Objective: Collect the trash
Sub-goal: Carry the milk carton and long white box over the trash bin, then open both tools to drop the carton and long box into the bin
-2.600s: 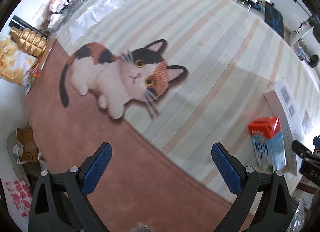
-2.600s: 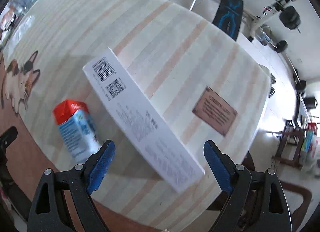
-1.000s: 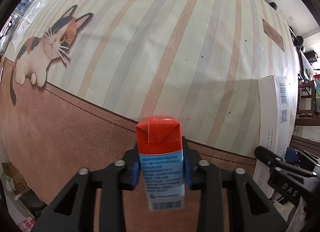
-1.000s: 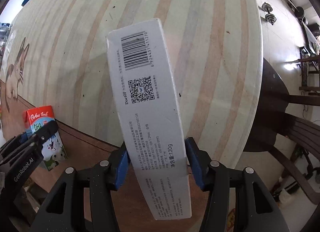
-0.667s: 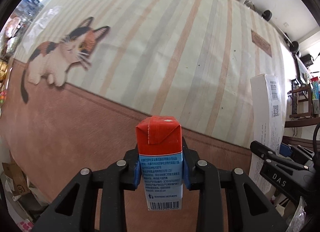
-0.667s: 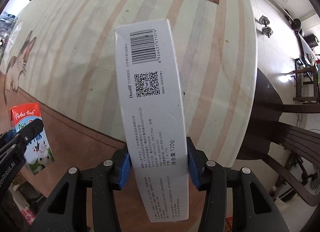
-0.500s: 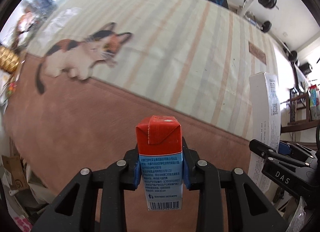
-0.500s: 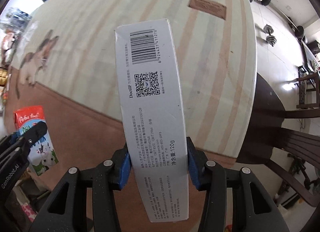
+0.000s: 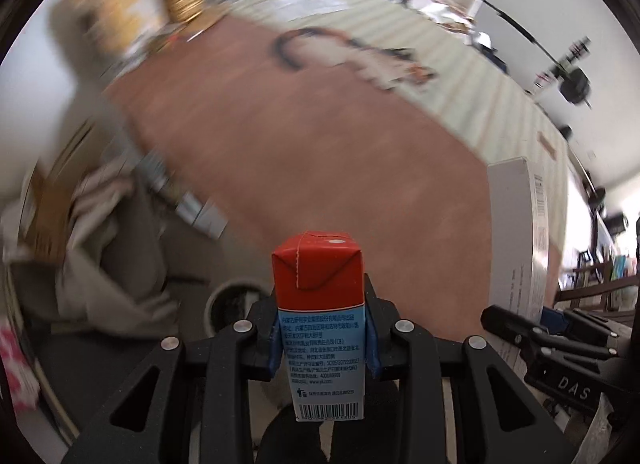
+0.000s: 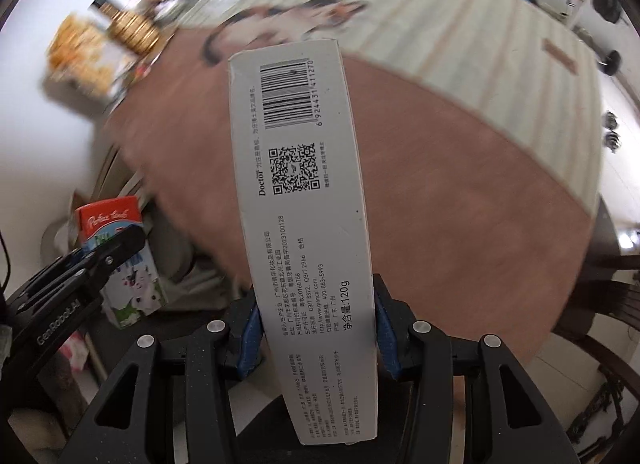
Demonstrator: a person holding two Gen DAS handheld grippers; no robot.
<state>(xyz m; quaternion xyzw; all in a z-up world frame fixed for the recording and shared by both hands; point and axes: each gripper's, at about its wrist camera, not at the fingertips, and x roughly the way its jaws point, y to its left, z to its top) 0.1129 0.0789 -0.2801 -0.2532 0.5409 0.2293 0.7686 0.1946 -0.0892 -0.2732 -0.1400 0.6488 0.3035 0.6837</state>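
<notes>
My left gripper (image 9: 322, 338) is shut on a small milk carton (image 9: 320, 304) with a red top and blue label, held upright in the air near the table's edge. My right gripper (image 10: 316, 334) is shut on a long white toothpaste box (image 10: 300, 200) with a barcode and QR code. The carton (image 10: 120, 256) also shows at the left of the right wrist view, and the white box (image 9: 516, 232) at the right of the left wrist view.
The round table (image 9: 320, 144) carries a brown and striped cloth with a cat picture (image 9: 360, 52). A gold bottle (image 10: 132, 32) and snack packets stand at its far edge. A grey bin (image 9: 232, 304) and crumpled bags (image 9: 92, 244) lie below at left. A dark chair (image 10: 616, 304) is at right.
Both grippers have pulled back and swung left off the table with their loads. The view is now blurred, and the floor clutter and bin have come into sight at the left.
</notes>
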